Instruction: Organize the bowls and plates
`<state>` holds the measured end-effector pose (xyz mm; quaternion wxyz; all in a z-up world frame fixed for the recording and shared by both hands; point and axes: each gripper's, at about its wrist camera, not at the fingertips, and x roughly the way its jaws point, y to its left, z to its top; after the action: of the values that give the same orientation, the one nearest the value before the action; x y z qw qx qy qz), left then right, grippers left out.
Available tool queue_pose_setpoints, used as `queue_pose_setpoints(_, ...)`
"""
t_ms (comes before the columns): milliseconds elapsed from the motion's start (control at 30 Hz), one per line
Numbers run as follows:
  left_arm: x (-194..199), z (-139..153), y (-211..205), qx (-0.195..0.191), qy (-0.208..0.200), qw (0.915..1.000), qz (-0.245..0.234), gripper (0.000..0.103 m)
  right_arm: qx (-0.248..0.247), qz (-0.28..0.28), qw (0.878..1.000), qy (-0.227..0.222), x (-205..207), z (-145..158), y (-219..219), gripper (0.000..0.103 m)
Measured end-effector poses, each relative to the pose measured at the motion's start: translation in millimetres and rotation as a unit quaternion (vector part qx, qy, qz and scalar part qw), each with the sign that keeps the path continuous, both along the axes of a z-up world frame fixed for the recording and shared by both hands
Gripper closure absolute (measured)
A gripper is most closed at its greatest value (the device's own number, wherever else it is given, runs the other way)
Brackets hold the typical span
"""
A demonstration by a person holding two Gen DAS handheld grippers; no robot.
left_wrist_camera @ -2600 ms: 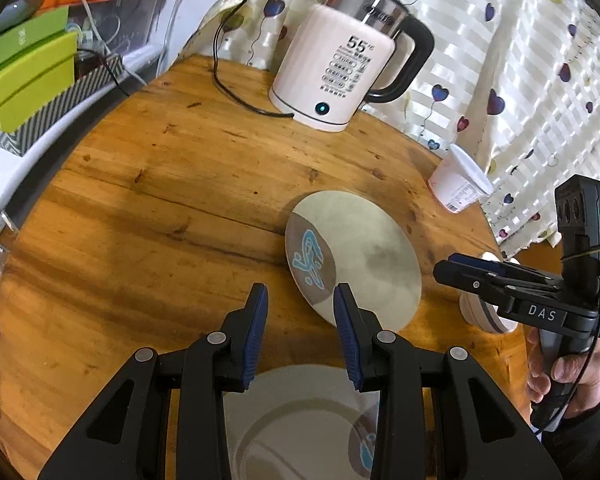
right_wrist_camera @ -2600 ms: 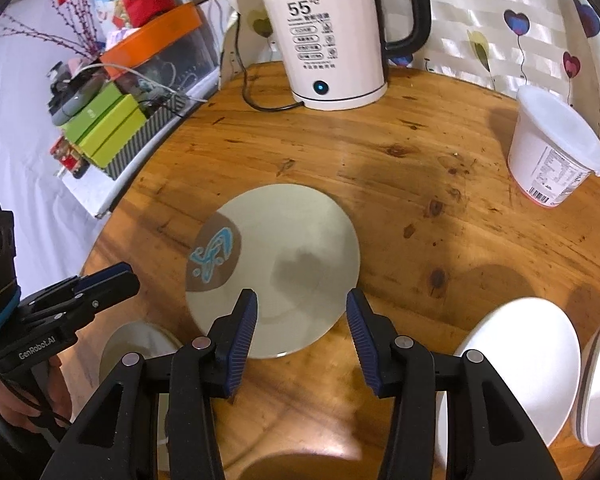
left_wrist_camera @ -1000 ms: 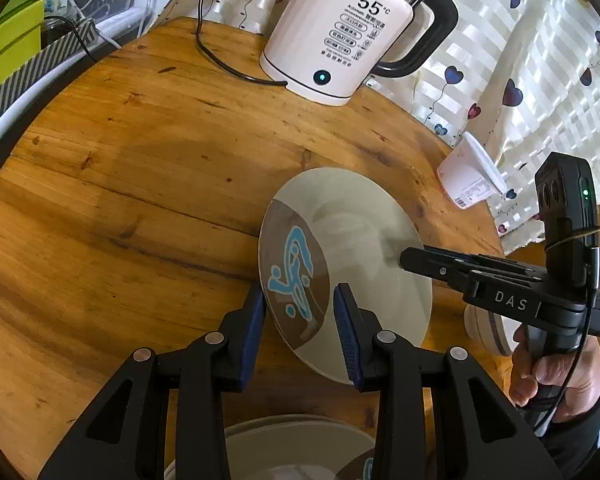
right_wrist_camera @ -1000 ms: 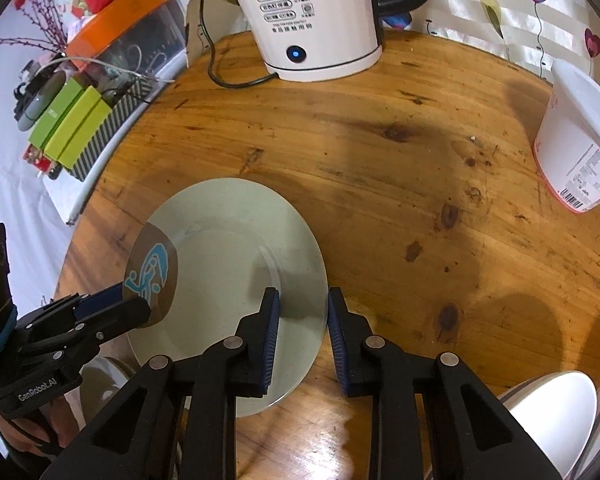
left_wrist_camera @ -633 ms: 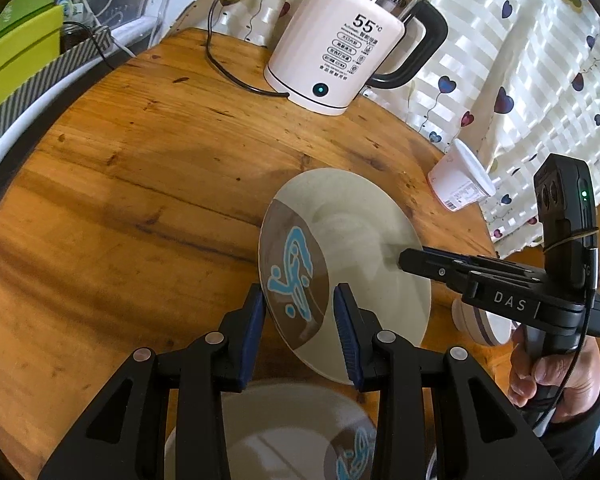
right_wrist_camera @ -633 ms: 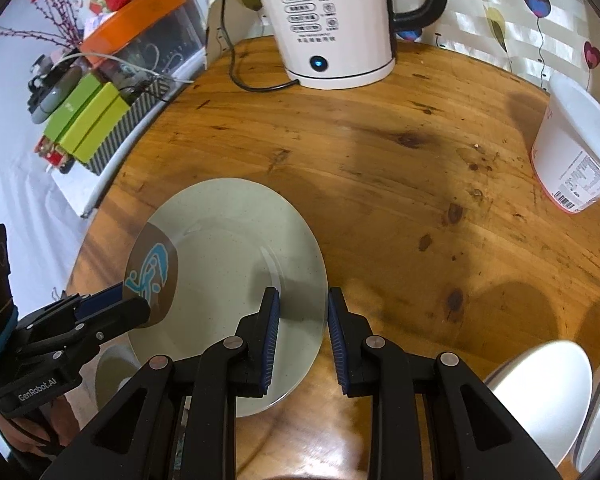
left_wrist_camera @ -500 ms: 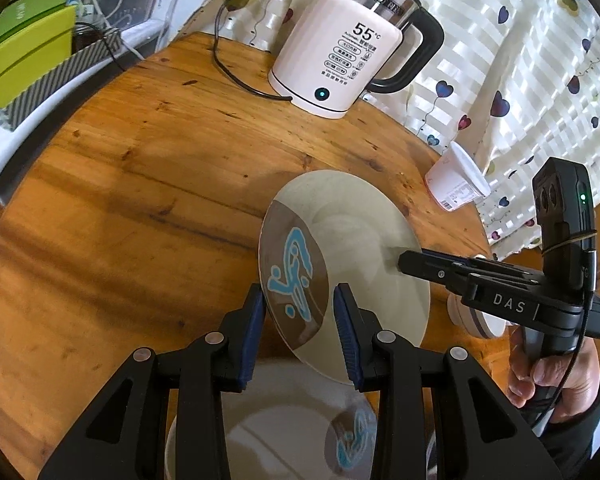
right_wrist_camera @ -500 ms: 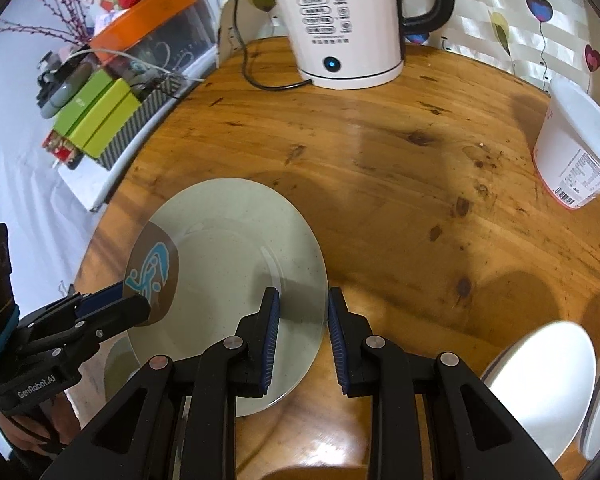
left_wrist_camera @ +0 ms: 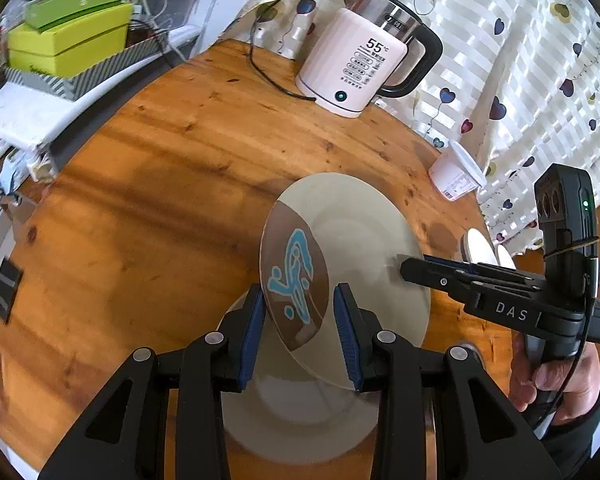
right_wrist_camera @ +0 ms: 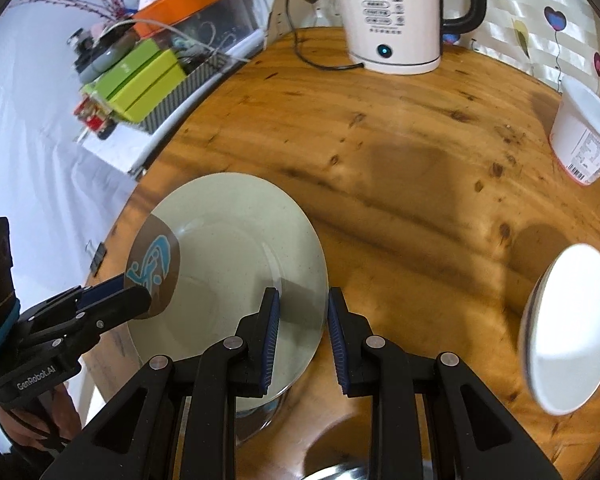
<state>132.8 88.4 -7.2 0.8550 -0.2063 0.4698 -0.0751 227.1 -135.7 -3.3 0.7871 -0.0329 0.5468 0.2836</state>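
Both claws grip 1 plate — left wrist alone shows another plate beneath (right: bowls).

We've got two wrist fisheyes, both angled steeply down at the wooden table from close up. The kettle sits around 12–1 o'clock in each view. Both share the grey-green plate, and each one catches the other gripper.

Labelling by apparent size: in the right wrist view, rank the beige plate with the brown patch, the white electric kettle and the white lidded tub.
1. Beige plate, though nearest the camera
2. White electric kettle, partly cropped
3. White lidded tub
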Motion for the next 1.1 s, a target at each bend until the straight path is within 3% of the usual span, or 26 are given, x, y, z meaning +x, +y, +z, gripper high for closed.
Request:
queue_pose_setpoints(500, -45, -15, 4, 0.004, 0.017, 0.9997, 0.016, 0.068, -0.007, 0.019, 1.000, 0.016, -40, -18, 7, 0.080)
queue_pose_setpoints(1100, -54, -27, 2, 0.006, 0.037, 0.9991, 0.019, 0.068, -0.026, 0.034, 0.999, 0.019, -50, -28, 16, 0.077)
